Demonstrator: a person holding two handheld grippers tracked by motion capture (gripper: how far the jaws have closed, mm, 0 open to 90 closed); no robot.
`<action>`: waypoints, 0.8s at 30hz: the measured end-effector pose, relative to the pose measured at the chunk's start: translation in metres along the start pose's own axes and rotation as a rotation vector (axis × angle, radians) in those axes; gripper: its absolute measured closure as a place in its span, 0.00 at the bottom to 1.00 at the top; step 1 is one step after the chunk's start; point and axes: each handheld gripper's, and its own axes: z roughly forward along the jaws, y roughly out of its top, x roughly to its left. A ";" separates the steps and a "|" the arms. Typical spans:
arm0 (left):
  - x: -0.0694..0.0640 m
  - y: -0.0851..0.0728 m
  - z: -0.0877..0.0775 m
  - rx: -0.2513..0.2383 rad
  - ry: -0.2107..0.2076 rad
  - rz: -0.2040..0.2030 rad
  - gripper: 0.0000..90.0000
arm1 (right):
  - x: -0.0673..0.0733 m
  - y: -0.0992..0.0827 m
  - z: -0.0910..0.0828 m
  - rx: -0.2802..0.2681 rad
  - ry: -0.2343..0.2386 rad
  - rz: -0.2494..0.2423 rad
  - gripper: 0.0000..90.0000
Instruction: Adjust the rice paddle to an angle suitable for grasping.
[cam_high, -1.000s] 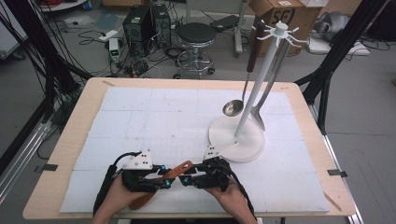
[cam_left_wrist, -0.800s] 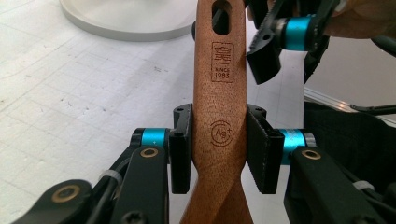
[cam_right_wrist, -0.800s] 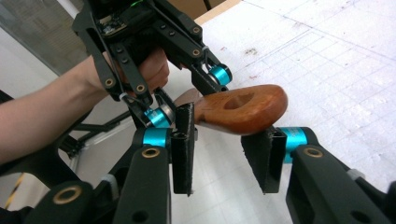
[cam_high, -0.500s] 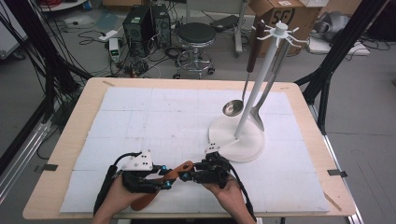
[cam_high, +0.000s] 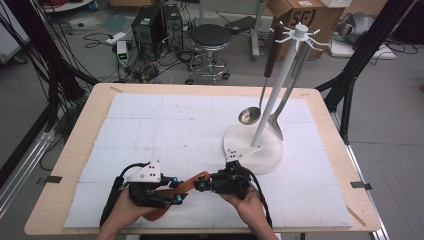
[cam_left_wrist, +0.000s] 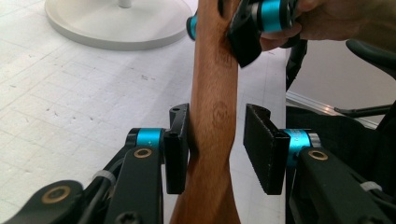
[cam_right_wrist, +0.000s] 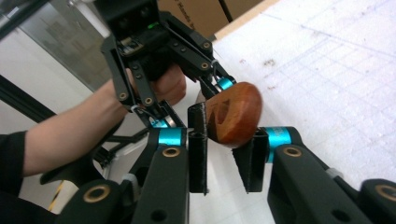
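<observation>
the wooden spoon (cam_high: 177, 192) is near the front edge of the desk (cam_high: 70, 165), held up between the two hands. the right gripper (cam_right_wrist: 225, 140) has just been closing, and now its two black jaws squeeze the round end of the spoon's handle. the left gripper (cam_left_wrist: 215, 140) has just been opening a bit. one of its jaws touches the wood lower down the handle, but the other jaw stands away with a gap, so it is not squeezing now.

this looks like a hand-over. the spoon is going from the left gripper to the right one, so the right one can soon carry it alone, maybe to the white rack (cam_high: 280, 90) on the far right, where a ladle (cam_high: 250, 114) and one more tool hang.

a second ago the right jaws were wider around the handle tip, and the left jaws were tighter on the wood. the hands, the spoon and the rack sit in about the same spots as before.
</observation>
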 end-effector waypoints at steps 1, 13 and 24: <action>0.000 0.000 -0.001 -0.004 0.001 -0.002 0.67 | 0.000 0.000 -0.001 -0.007 0.004 0.001 0.87; 0.003 0.000 -0.008 -0.037 0.001 -0.016 0.62 | 0.009 0.012 -0.016 -0.023 -0.012 -0.054 0.92; 0.002 0.000 -0.006 -0.026 -0.019 -0.005 0.67 | 0.024 0.033 -0.030 -0.040 -0.045 -0.127 0.92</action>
